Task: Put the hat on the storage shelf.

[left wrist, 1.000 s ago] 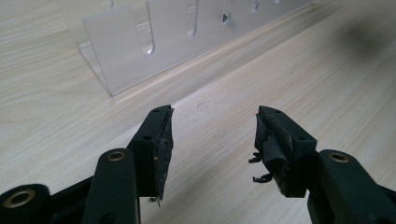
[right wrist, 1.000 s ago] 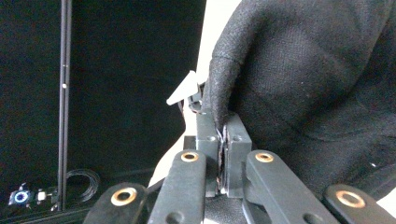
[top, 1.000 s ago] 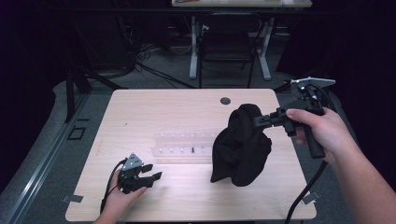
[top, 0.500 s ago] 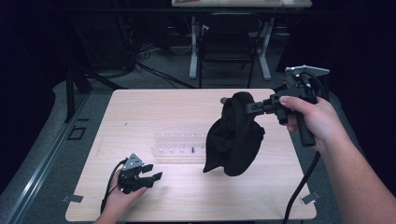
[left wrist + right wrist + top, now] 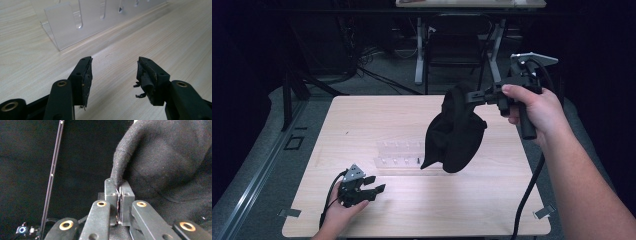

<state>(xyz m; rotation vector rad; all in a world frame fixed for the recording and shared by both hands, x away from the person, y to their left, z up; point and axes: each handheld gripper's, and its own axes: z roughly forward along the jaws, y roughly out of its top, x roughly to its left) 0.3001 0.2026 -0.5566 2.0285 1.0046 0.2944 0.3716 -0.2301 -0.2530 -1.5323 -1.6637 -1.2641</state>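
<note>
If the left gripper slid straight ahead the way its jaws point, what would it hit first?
Probably the clear plastic rack: the left gripper, jaws open, faces it across bare table. The line may pass near the rack's end.

My black two-jaw left gripper point(image 5: 373, 185) carries a grey three-cornered plate and a black cable. My matching black right gripper point(image 5: 477, 96) shows brass-ringed pivots. Forearms bare, no sleeves.

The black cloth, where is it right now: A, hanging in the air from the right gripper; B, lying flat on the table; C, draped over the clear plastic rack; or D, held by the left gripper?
A: the black cloth hangs clear of the table, its edge pinched between the shut jaws of the right gripper.
</note>
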